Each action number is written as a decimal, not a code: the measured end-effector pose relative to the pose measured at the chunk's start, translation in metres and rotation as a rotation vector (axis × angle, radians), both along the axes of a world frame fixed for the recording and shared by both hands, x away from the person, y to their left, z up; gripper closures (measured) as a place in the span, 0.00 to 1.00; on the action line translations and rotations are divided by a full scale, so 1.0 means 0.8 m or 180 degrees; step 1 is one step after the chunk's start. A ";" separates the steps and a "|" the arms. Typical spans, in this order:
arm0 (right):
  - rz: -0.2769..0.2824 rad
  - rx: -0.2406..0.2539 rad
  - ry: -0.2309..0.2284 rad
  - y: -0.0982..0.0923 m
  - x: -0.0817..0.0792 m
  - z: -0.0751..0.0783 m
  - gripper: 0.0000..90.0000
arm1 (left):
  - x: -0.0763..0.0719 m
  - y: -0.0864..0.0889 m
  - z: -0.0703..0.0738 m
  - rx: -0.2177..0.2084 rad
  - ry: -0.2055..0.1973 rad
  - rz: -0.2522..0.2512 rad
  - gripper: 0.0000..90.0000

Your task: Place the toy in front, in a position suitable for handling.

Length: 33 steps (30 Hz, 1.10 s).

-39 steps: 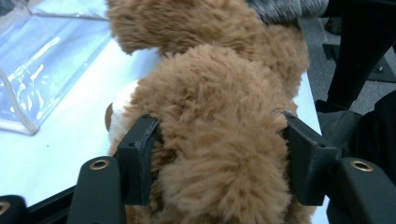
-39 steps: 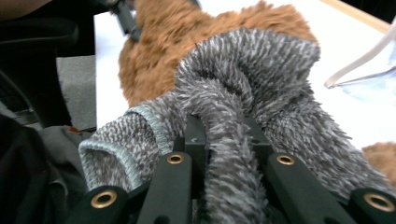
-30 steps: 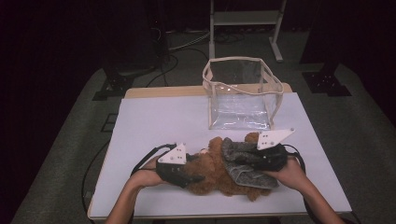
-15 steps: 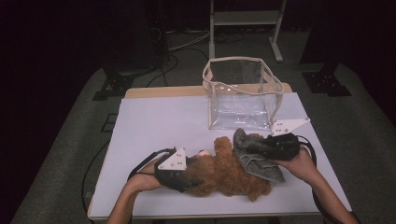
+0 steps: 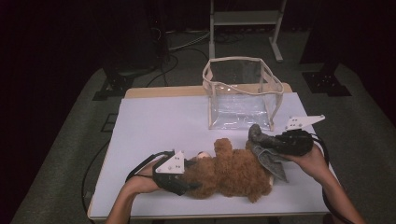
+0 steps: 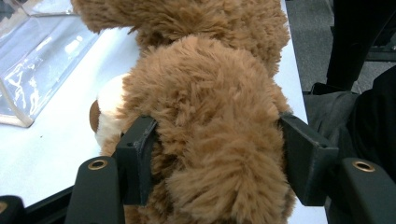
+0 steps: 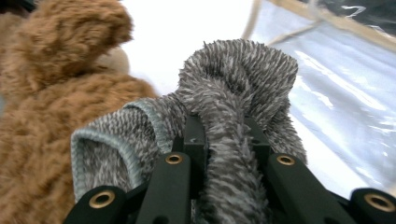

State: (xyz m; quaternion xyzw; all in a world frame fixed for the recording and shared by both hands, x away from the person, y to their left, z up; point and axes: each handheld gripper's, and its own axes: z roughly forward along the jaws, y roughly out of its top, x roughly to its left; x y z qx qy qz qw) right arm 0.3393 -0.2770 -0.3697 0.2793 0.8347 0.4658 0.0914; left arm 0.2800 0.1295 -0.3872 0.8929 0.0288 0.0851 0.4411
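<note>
Since the earlier frames the right gripper [image 5: 268,143] has carried the grey cloth [image 5: 267,151] off the bear [image 5: 231,170] toward the right of the frame, up near the clear bag [image 5: 240,93]; the left gripper [image 5: 187,176] has kept its place on the bear.

High view: the bear lies across the lower middle of the white worktop [image 5: 159,121]. The left gripper sits at the bear's left end, lower left of centre. The right gripper is at the right, just below the bag's lower right corner, with the cloth hanging from it and its lower edge touching the bear's right end. The bag stands open at upper centre.

Left gripper view: the fingers [image 6: 135,156] stand partly open on either side of a thick furry part of the bear [image 6: 210,121], both pads pressing into the fur. The bag [image 6: 32,60] is at the upper left.

Right gripper view: the fingers [image 7: 194,140] are nearly closed, pinching a bunched fold of the cloth [image 7: 233,93], which rises above them in the centre. The bear [image 7: 51,93] fills the left side, and the bag [image 7: 336,88] is at the right.
</note>
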 end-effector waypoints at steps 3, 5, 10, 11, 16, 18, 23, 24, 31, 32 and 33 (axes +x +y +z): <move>-0.0050 0.0016 -0.0028 -0.010 -0.004 0.012 0.85 | 0.000 0.002 0.000 -0.0010 0.0006 -0.0009 0.39; -0.0025 0.0056 -0.0048 -0.011 -0.010 0.020 0.85 | 0.000 0.002 0.000 -0.0019 0.0015 -0.0005 0.39; 0.0259 0.0072 -0.0136 0.018 -0.022 0.035 0.85 | 0.000 0.000 0.001 -0.0007 0.0004 0.0009 0.38; 0.0308 0.0070 -0.0143 0.024 -0.023 0.036 0.85 | 0.000 0.000 0.001 0.0000 0.0002 0.0006 0.38; 0.0516 -0.0086 -0.0157 0.062 -0.022 0.031 0.85 | -0.002 0.000 0.001 0.0024 -0.0025 -0.0021 0.38; 0.0513 -0.0073 -0.0133 0.063 -0.017 0.026 0.85 | -0.002 0.001 0.000 0.0018 -0.0024 -0.0022 0.38; 0.0290 -0.0023 -0.0049 0.040 -0.007 0.012 0.85 | 0.000 0.001 0.000 -0.0013 -0.0019 0.0010 0.38; 0.0251 0.0009 -0.0038 0.034 -0.008 0.011 0.85 | 0.002 0.001 0.000 -0.0026 -0.0022 0.0044 0.38; 0.0368 0.0181 -0.0185 0.039 -0.026 0.043 0.85 | 0.006 -0.002 0.000 -0.0060 0.0009 0.0105 0.38; 0.0368 0.0181 -0.0185 0.039 -0.026 0.043 0.85 | 0.006 -0.002 0.001 -0.0050 0.0000 0.0106 0.38; 0.0443 0.0160 -0.0215 0.053 -0.027 0.051 0.85 | 0.006 -0.003 0.001 -0.0046 -0.0011 0.0100 0.38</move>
